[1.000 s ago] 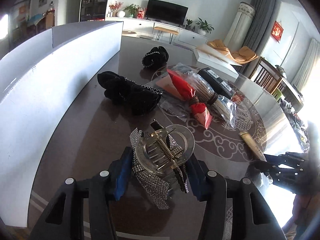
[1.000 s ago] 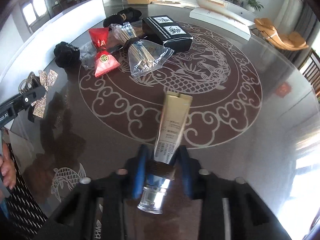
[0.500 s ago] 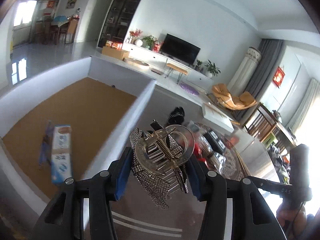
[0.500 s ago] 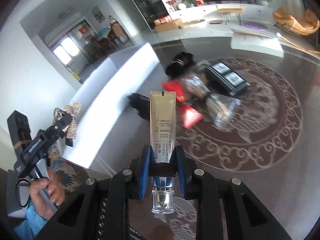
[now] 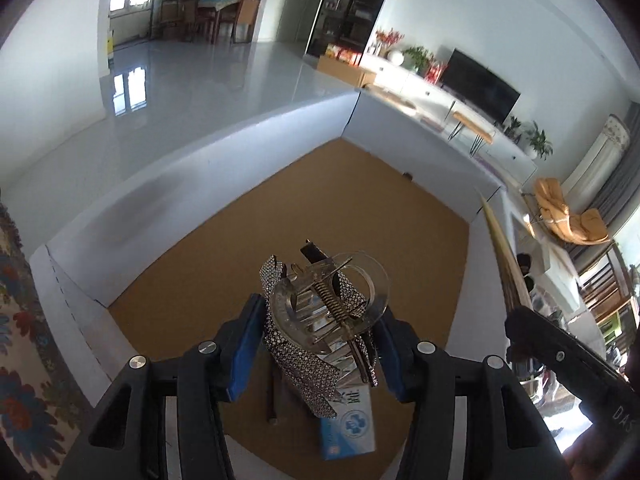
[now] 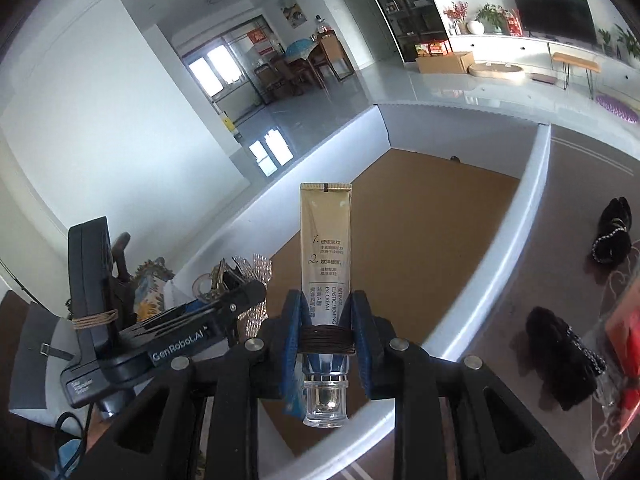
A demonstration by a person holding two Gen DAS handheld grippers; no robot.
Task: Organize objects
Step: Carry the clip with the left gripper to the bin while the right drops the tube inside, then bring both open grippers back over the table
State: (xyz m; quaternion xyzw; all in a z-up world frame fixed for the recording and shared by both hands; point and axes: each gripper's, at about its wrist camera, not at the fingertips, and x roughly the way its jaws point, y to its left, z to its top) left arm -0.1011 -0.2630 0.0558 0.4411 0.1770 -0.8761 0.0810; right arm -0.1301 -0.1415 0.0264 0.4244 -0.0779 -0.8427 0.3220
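My left gripper (image 5: 316, 344) is shut on a clear hair claw clip with a rhinestone bow (image 5: 324, 312) and holds it above the brown floor of a white-walled box (image 5: 200, 152). My right gripper (image 6: 326, 328) is shut on a gold eye-cream tube (image 6: 326, 240), cap toward me, held upright over the box's near wall (image 6: 500, 264). The left gripper also shows in the right wrist view (image 6: 224, 296), to the left of the tube. The tube's edge shows in the left wrist view (image 5: 500, 248).
A blue and white carton (image 5: 352, 428) and a thin dark stick (image 5: 272, 396) lie on the box floor under my left gripper. Black hair accessories (image 6: 560, 352) and red packets (image 6: 628, 336) lie on the dark table right of the box.
Both grippers have risen from the table and swung left over the box, each still holding its object. The left gripper now hangs over the box floor.
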